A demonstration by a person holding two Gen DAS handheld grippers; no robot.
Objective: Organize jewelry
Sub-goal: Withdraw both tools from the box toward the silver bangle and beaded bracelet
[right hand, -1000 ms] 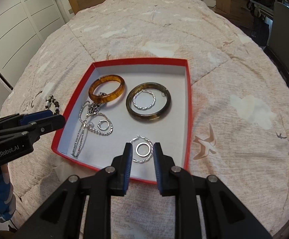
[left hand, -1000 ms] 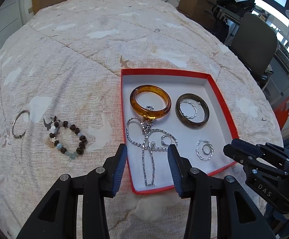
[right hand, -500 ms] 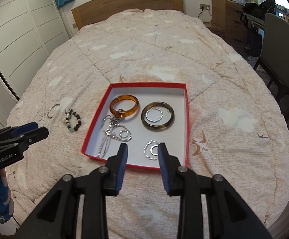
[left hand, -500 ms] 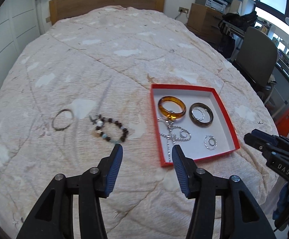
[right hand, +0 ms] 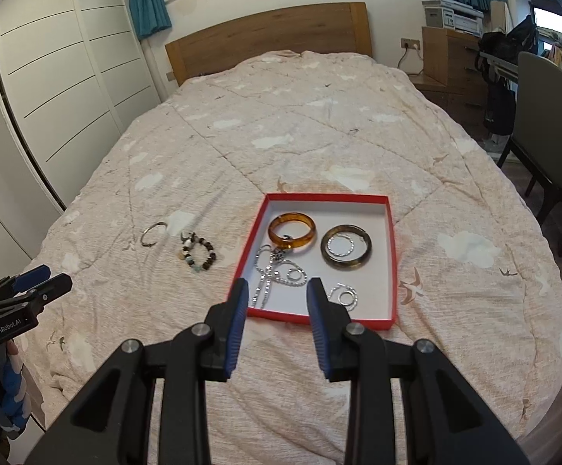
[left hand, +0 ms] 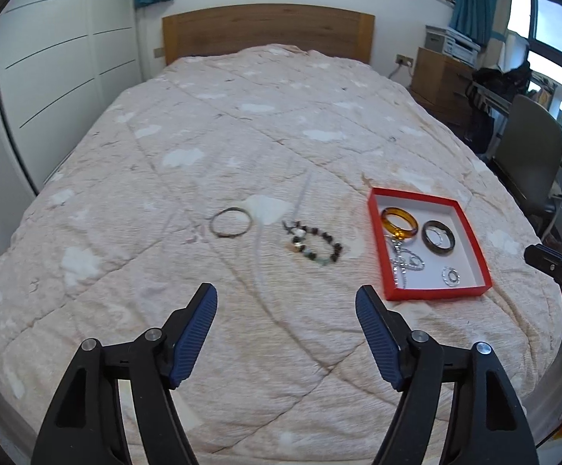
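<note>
A red box (left hand: 435,293) (right hand: 393,255) lies on the bed. It holds an amber bangle (left hand: 399,223) (right hand: 291,230), a dark bangle (left hand: 439,235) (right hand: 346,247), a silver chain (left hand: 400,263) (right hand: 269,275) and silver hoops (left hand: 451,276) (right hand: 343,295). A beaded bracelet (left hand: 313,243) (right hand: 199,254) and a thin metal bangle (left hand: 230,223) (right hand: 153,233) lie on the quilt left of the box. My left gripper (left hand: 286,306) is open and empty, high above the bed's near edge. My right gripper (right hand: 277,293) is open and empty, above the box's near side.
The quilted bed (left hand: 242,135) has a wooden headboard (right hand: 269,35). White wardrobe doors (right hand: 60,89) stand to the left. A chair (right hand: 544,116) and wooden drawers (right hand: 451,58) stand to the right.
Both grippers have pulled back and risen away from the box, and both have opened wider. The jewelry has not moved.
</note>
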